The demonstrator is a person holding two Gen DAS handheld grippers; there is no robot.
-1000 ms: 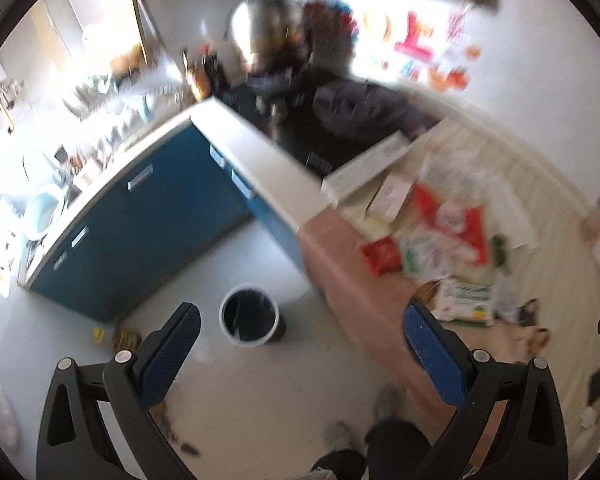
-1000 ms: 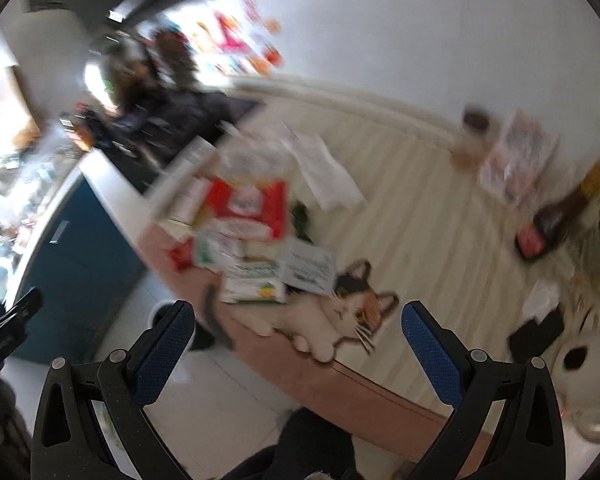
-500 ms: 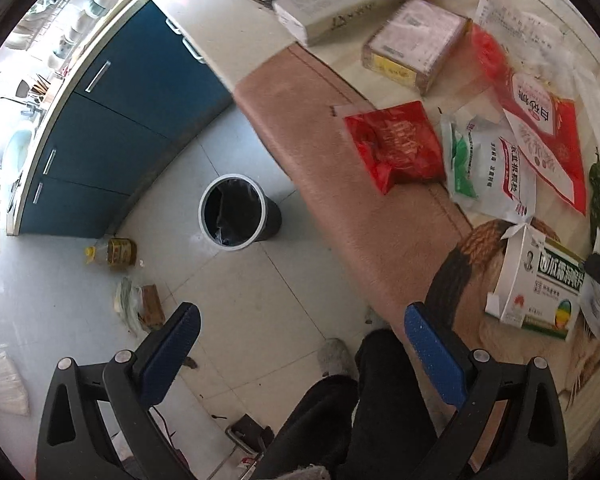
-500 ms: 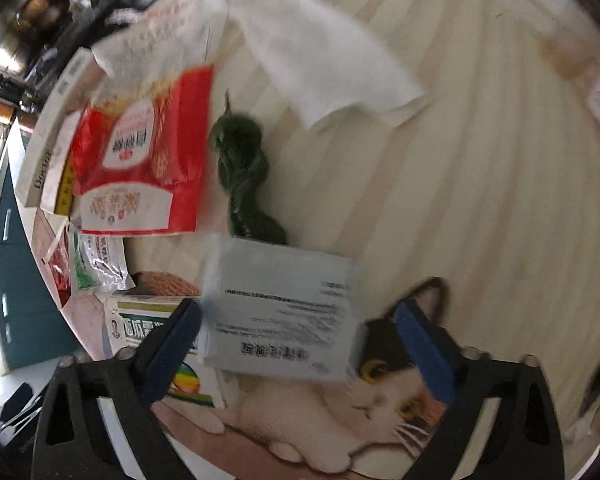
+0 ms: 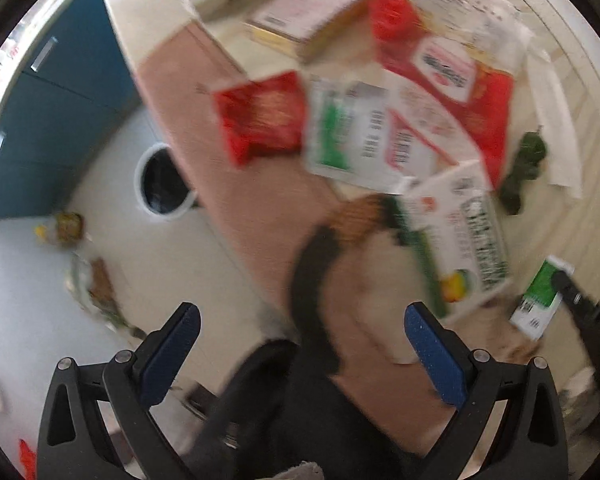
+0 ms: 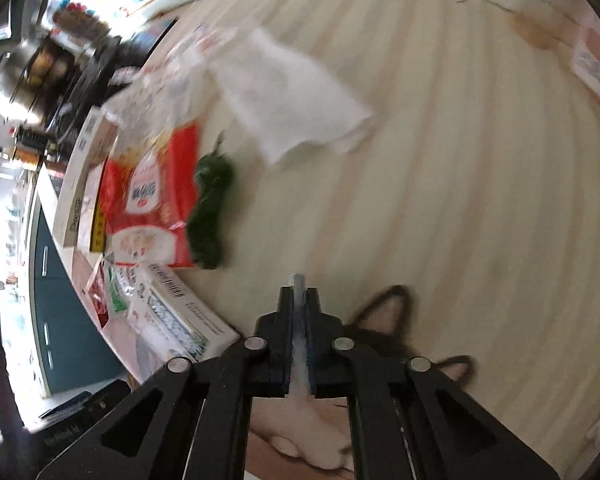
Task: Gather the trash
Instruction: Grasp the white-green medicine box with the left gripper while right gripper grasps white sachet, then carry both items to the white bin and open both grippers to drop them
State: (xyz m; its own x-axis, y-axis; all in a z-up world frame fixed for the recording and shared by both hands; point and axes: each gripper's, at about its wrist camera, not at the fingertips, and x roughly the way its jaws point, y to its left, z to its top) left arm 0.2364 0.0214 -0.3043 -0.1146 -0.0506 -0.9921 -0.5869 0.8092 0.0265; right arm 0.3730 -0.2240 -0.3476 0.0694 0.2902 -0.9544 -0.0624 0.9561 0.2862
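Note:
My right gripper (image 6: 299, 280) points down at the striped tabletop (image 6: 440, 160). Its jaws are closing tight, with the pads pressed on the thin edge of a small flat carton (image 6: 298, 280). In the left wrist view that carton (image 5: 540, 300) shows green and white, held by the black right fingers (image 5: 584, 312). My left gripper (image 5: 306, 340) is open and holds nothing, hanging over the table's near edge. Spread on the table are a red wrapper (image 5: 260, 116), a green-white sachet (image 5: 348, 132), a red-white bag (image 5: 448, 80), a medicine box (image 5: 460, 232), a dark green pepper (image 6: 210, 208) and a white tissue (image 6: 292, 104).
A round bin (image 5: 162, 184) with a dark liner stands on the pale floor beside the table edge. Blue cabinets (image 5: 40, 120) line the left. Scraps (image 5: 96, 284) lie on the floor. A person's dark trouser leg (image 5: 300, 400) is under my left gripper. A cat picture (image 6: 388, 316) covers the mat.
Both grippers dropped close to the table. The right gripper went from wide open to shut on the flat carton that lay between its fingers. The left stayed open.

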